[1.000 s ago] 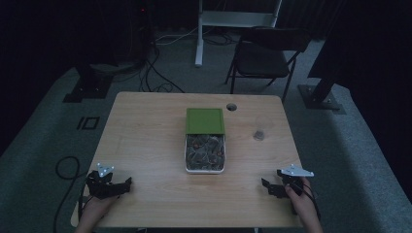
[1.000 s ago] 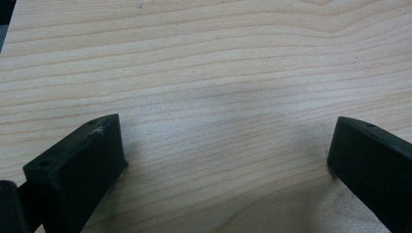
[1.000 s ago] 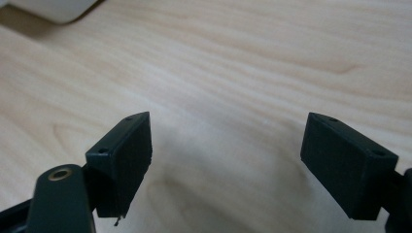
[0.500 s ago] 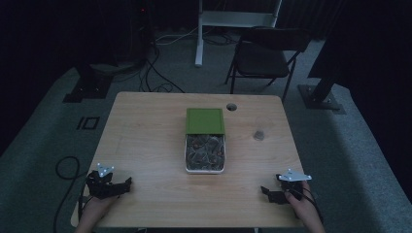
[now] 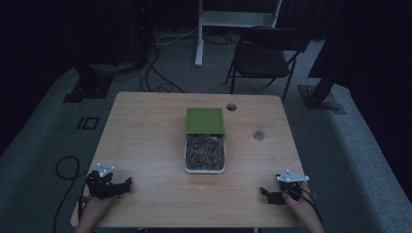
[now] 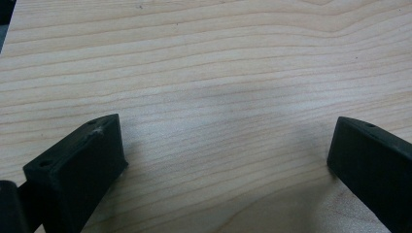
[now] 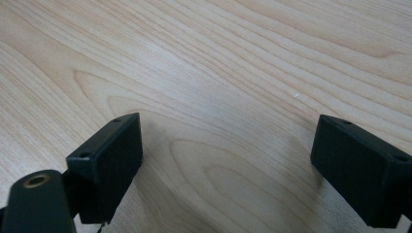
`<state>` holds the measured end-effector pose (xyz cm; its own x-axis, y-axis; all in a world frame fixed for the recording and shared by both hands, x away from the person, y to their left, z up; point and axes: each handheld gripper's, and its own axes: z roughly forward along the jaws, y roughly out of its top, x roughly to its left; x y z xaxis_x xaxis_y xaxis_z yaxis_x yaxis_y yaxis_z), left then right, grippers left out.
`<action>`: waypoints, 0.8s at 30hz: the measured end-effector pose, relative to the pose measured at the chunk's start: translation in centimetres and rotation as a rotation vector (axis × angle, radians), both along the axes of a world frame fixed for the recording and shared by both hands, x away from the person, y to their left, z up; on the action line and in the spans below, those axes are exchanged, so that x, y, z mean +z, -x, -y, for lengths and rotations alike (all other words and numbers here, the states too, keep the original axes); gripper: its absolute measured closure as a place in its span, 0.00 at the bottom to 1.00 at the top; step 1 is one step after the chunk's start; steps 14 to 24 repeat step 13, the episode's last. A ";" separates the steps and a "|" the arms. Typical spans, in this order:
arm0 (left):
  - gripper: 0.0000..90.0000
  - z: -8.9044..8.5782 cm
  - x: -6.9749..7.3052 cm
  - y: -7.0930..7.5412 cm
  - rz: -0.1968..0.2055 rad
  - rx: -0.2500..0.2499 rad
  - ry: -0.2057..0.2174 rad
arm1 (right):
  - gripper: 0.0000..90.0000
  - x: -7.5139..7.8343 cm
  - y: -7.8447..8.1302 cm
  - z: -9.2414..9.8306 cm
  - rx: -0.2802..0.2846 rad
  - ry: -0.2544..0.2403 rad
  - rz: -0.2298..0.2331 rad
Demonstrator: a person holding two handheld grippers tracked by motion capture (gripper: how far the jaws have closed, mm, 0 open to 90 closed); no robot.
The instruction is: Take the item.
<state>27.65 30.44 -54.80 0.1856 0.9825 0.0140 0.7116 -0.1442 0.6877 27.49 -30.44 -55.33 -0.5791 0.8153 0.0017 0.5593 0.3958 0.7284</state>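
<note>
Tray (image 5: 186,160) holds crumpled packets, green lid (image 5: 205,120) at its far end; both tools spread, empty.

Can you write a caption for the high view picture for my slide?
Two open grippers, left and right, rest on a wooden table near an open box.

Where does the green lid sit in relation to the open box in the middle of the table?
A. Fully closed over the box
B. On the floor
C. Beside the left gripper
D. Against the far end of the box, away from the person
D: in the high view the green lid lies flat at the far end of the open box, whose contents are uncovered.
</note>
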 end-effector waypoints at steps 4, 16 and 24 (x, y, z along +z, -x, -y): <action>0.01 0.0 0.0 0.0 0.000 0.000 0.000 | 0.13 0.0 0.1 -0.1 0.033 0.003 0.003; 0.01 0.0 0.0 0.0 0.000 0.000 0.000 | 0.12 0.0 0.1 -0.1 0.049 0.000 -0.001; 0.01 0.0 0.0 0.0 0.000 0.000 0.000 | 0.12 0.0 0.1 -0.1 0.049 0.000 -0.001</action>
